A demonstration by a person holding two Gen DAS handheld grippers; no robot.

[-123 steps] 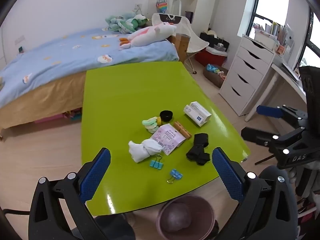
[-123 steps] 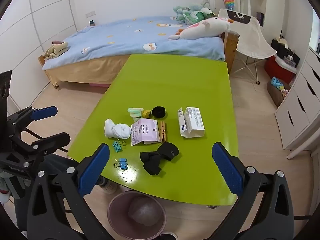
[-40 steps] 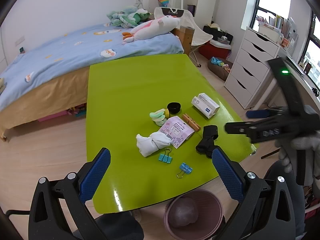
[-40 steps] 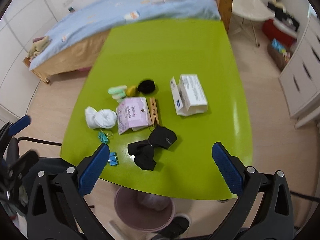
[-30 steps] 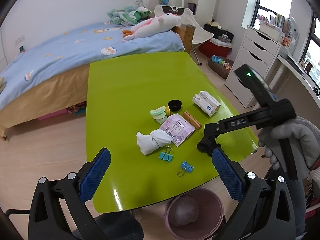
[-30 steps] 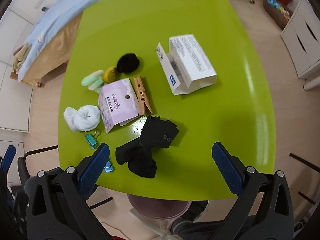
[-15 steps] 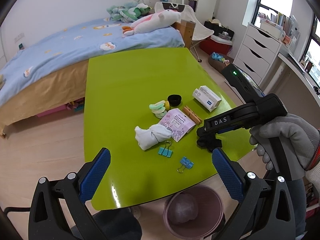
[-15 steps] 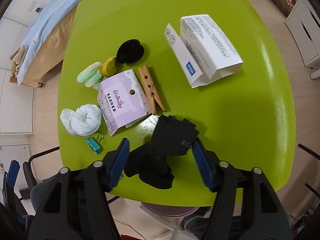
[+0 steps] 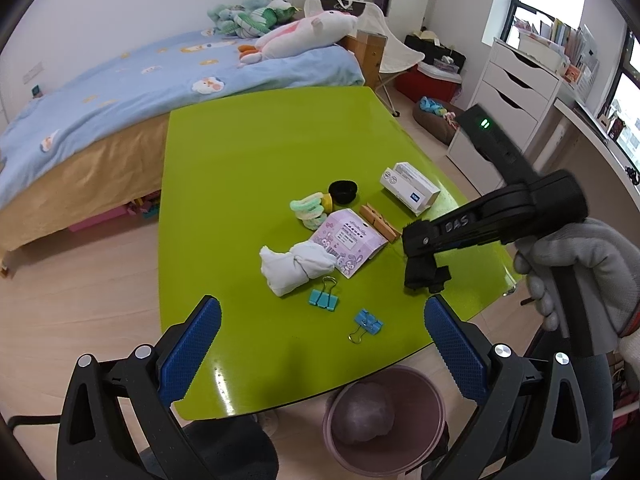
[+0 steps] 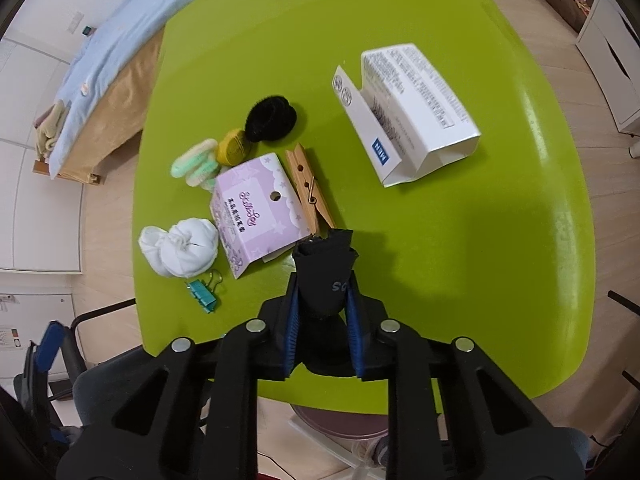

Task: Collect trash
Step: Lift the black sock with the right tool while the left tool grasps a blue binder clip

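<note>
My right gripper (image 10: pixel 322 312) is shut on a black sock (image 10: pixel 325 280) near the front edge of the green table (image 10: pixel 460 240); it also shows in the left wrist view (image 9: pixel 425 272), pinching the black sock (image 9: pixel 428 276). My left gripper (image 9: pixel 320 344) is open and empty above the table's front edge. On the table lie a white sock ball (image 9: pixel 294 268), a purple packet (image 9: pixel 346 242), a white box (image 9: pixel 410 188), a wooden clothespin (image 9: pixel 379 222), two blue binder clips (image 9: pixel 324 296) and a black hair tie (image 9: pixel 343 192). A pink trash bin (image 9: pixel 384 420) stands on the floor below the front edge.
A bed (image 9: pixel 140 92) with plush toys stands behind the table. White drawers (image 9: pixel 516 96) and a desk are at the right. Green and yellow hair ties (image 9: pixel 310 208) lie beside the black one. A black chair (image 9: pixel 224 448) is below the table's front.
My right gripper came down to the table and closed on the black sock. The left gripper stayed open and about where it was.
</note>
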